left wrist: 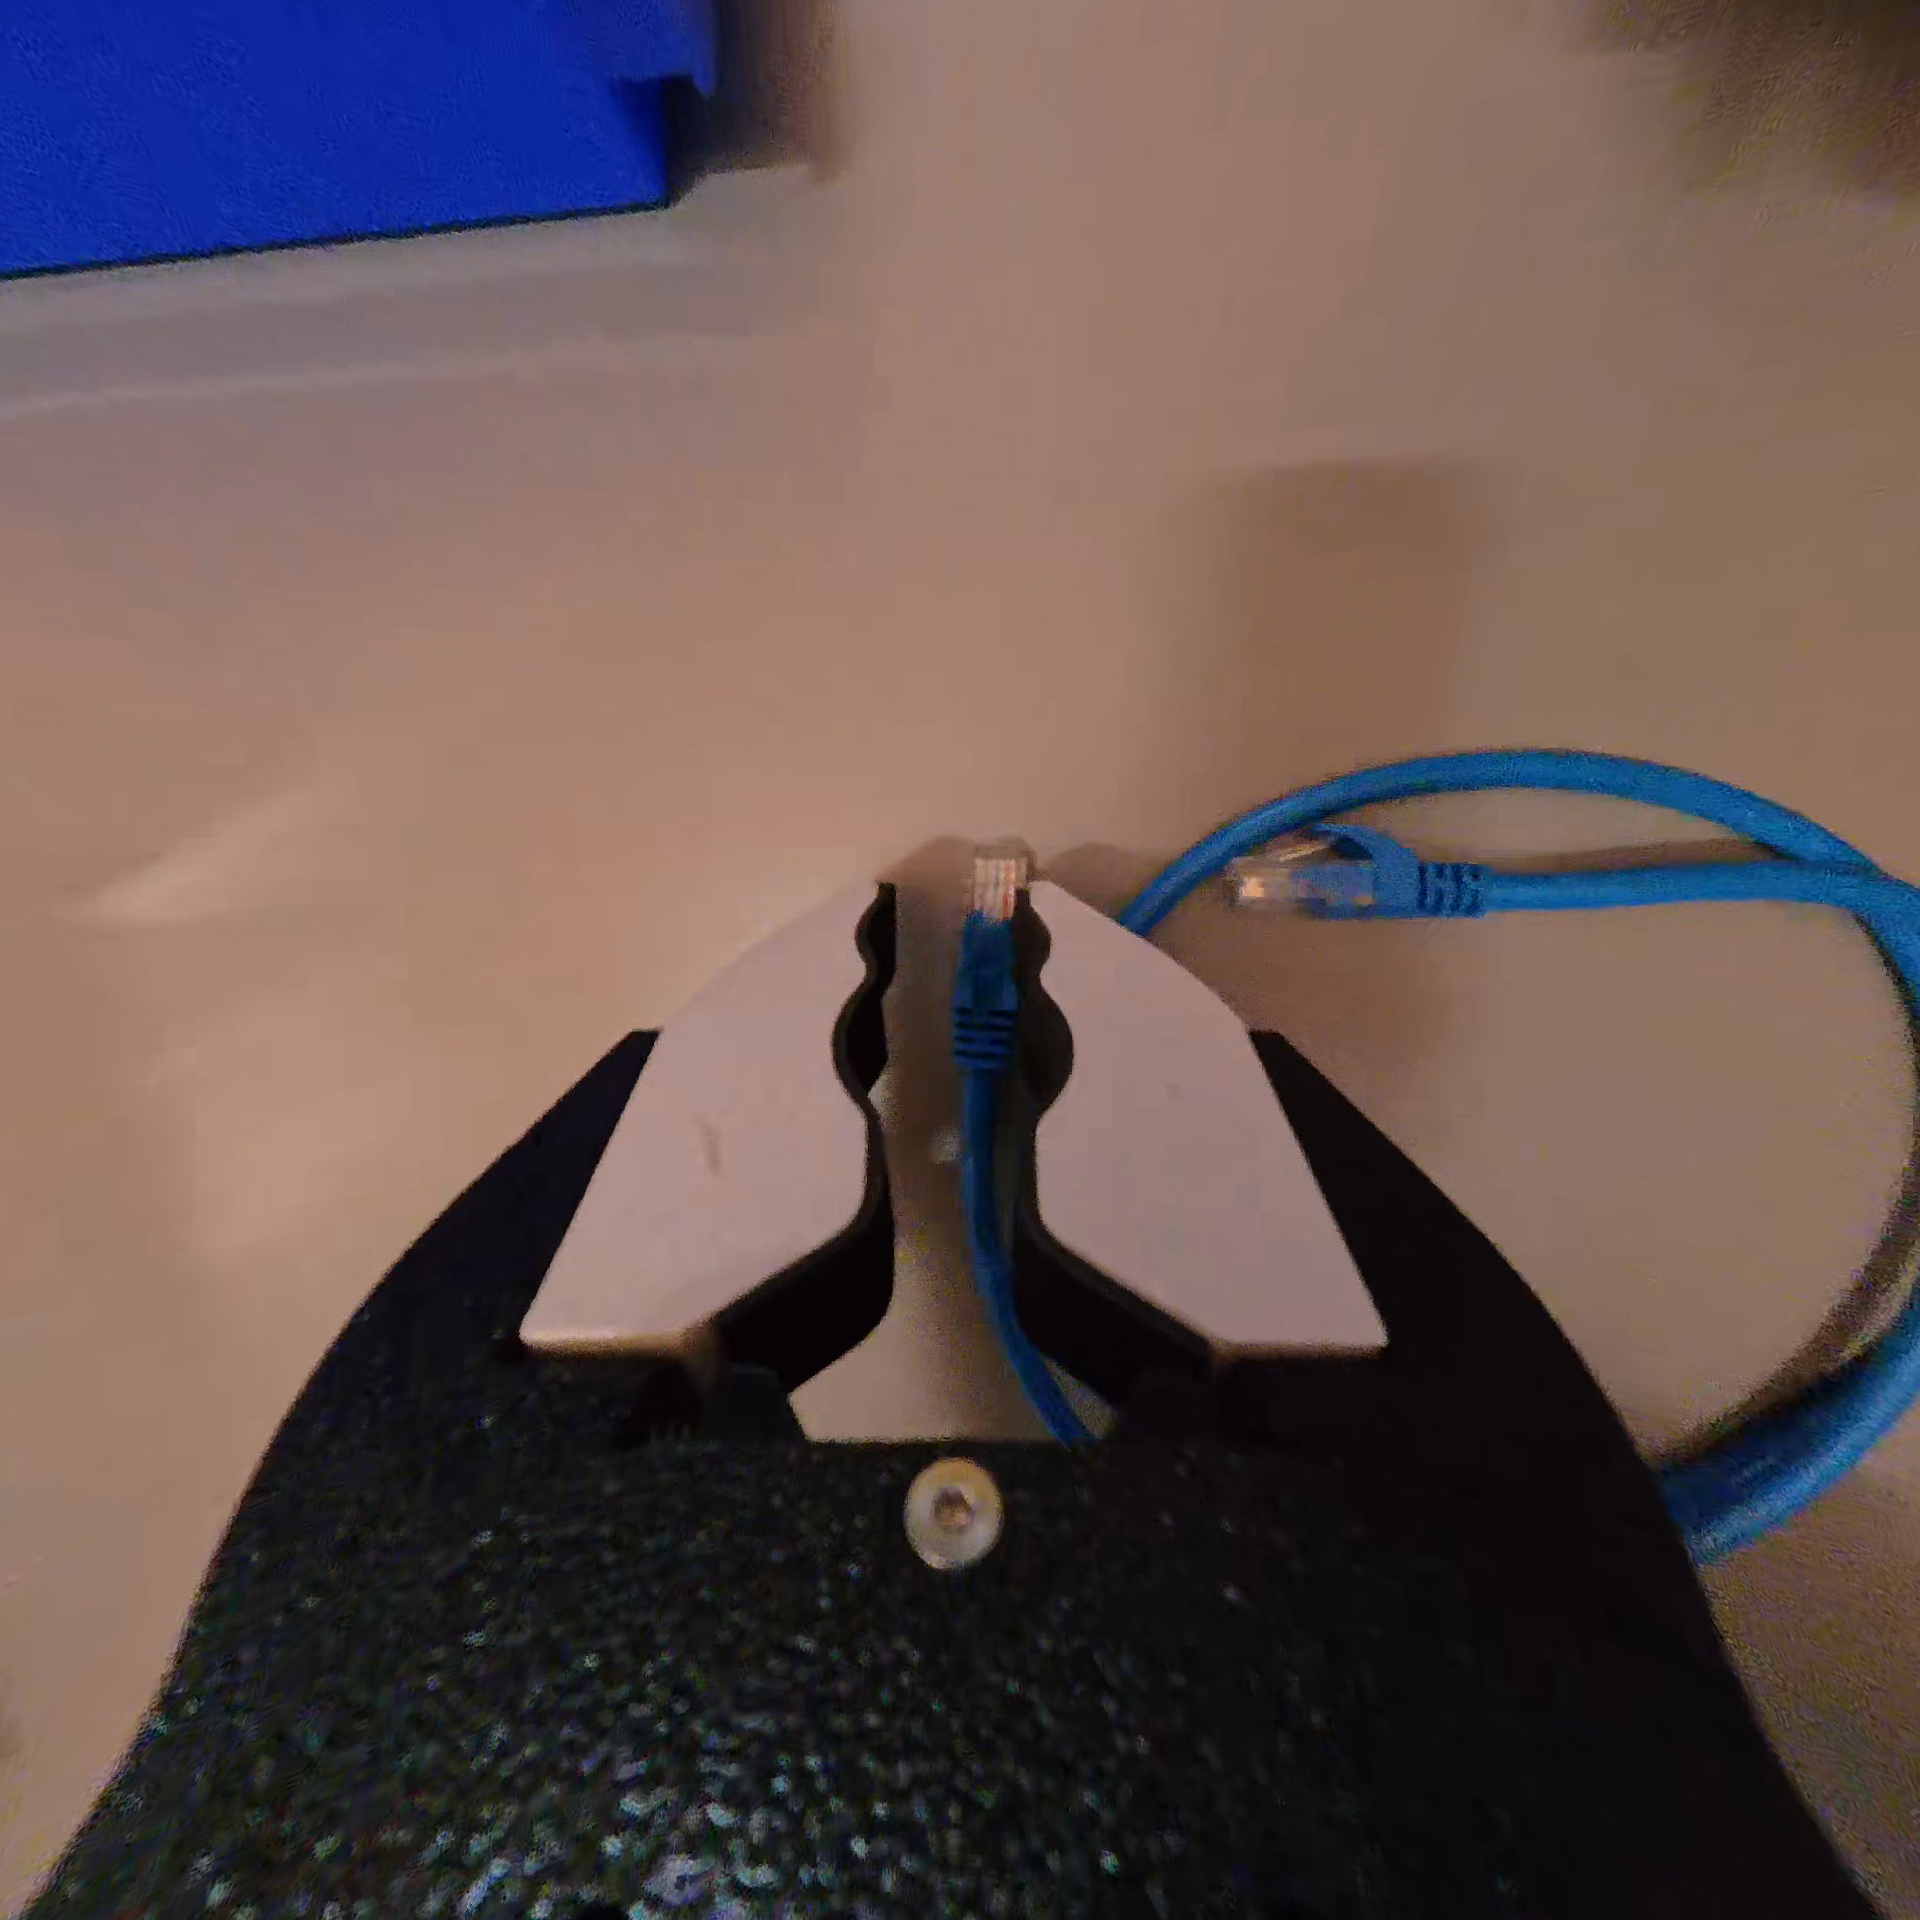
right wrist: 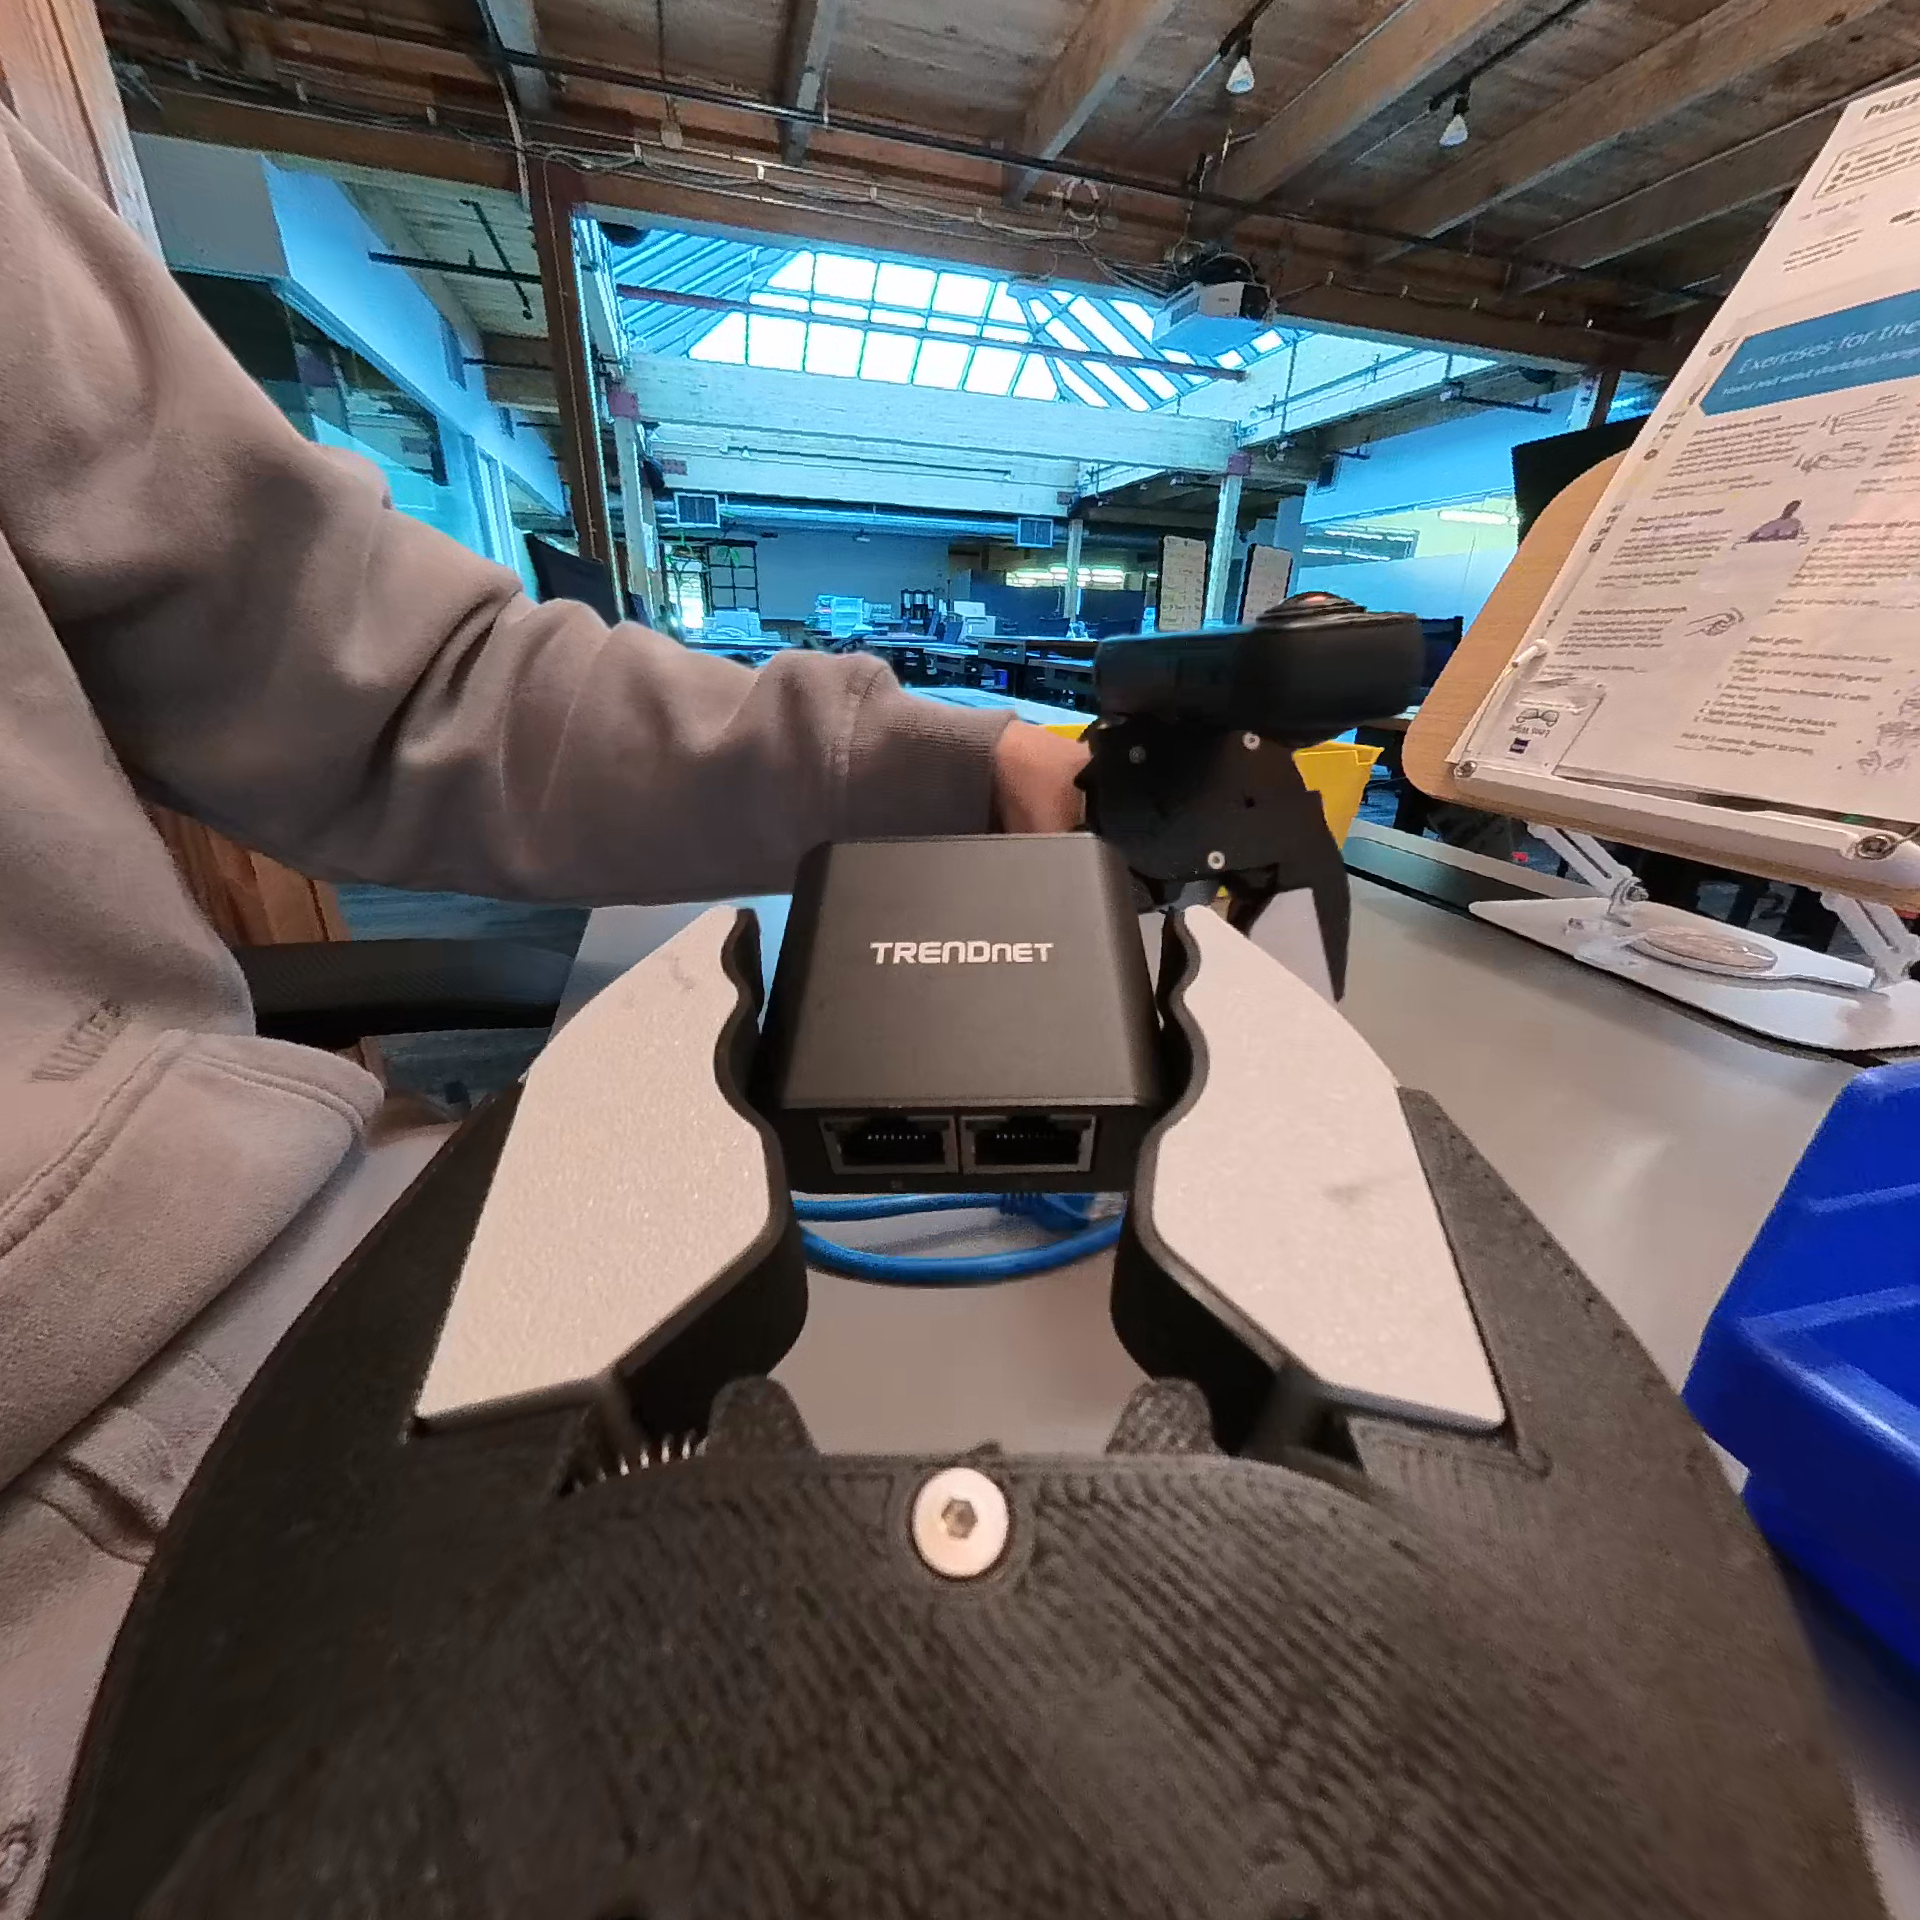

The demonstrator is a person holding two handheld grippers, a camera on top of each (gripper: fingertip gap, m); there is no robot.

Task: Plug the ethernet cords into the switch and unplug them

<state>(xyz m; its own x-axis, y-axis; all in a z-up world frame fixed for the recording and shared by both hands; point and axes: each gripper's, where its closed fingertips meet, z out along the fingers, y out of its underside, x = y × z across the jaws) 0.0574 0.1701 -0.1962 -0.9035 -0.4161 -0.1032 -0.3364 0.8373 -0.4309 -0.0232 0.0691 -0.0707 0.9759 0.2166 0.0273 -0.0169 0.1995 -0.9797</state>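
My left gripper (left wrist: 961, 896) points down at the tan table (left wrist: 520, 675). It is open, and the clear plug of a blue ethernet cord (left wrist: 985, 935) lies between the jaws, against the right finger (left wrist: 1132, 1091). The cord's other plug (left wrist: 1309, 883) rests on the table to the right, inside the cord's loop (left wrist: 1766, 810). My right gripper (right wrist: 961, 925) is shut on a black switch (right wrist: 961, 997) and holds it above the table. Its two ports (right wrist: 961, 1141) face the camera and are empty. The blue cord (right wrist: 956, 1262) shows on the table under the switch.
A blue bin (left wrist: 312, 125) stands at the table's far left in the left wrist view, and close on the right in the right wrist view (right wrist: 1829, 1351). A stand with printed sheets (right wrist: 1714, 582) is at the back right. A grey-sleeved arm (right wrist: 468, 707) reaches across behind the switch. The gap from one gripper's tips to the other's is roughly 20 centimeters.
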